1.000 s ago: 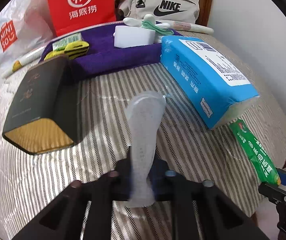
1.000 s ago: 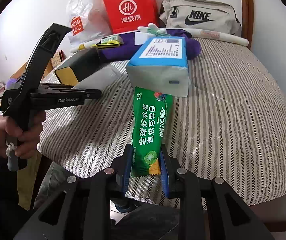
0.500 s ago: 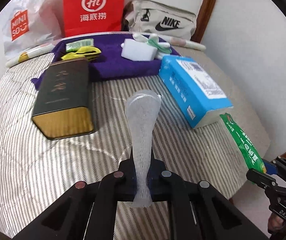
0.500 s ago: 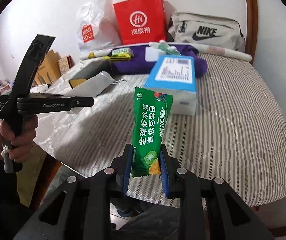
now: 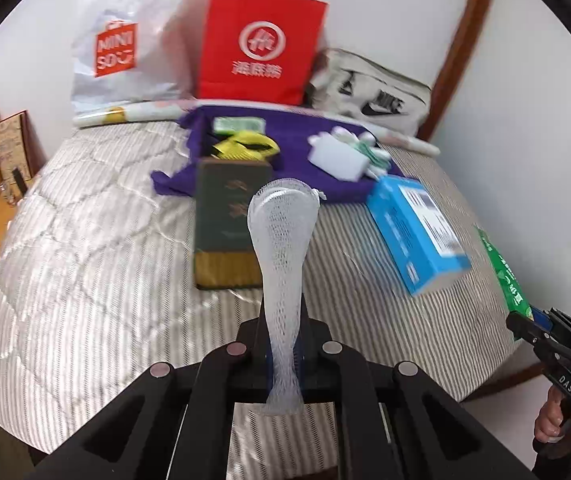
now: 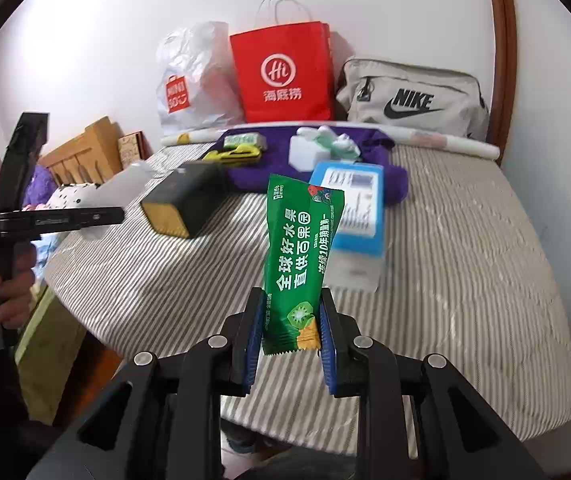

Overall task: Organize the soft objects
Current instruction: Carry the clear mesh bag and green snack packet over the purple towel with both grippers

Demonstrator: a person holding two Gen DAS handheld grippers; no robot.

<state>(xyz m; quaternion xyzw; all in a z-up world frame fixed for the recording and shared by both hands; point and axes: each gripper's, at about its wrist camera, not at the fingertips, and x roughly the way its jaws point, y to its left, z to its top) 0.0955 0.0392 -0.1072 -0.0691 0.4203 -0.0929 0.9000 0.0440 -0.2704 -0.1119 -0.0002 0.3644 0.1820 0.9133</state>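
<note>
My left gripper (image 5: 283, 346) is shut on a white foam net sleeve (image 5: 283, 248) and holds it upright above the striped bed (image 5: 85, 264). My right gripper (image 6: 290, 324) is shut on a green snack packet (image 6: 301, 256), also held upright off the bed; the packet shows at the right edge of the left wrist view (image 5: 505, 272). On the bed lie a blue tissue pack (image 5: 417, 232), a dark box with a gold end (image 5: 227, 220), and a purple cloth (image 5: 297, 128) carrying a white sponge block (image 5: 337, 158) and yellow and green items (image 5: 245, 146).
A red paper bag (image 6: 283, 76), a white Miniso bag (image 6: 193, 80) and a grey Nike bag (image 6: 413, 98) stand against the wall at the bed's head. A wooden bed frame (image 6: 503, 52) rises at the right. Wooden furniture (image 6: 85, 148) is left of the bed.
Both grippers have pulled back and up from the bed, each keeping its object. The bed's items now look smaller and farther off in both views.
</note>
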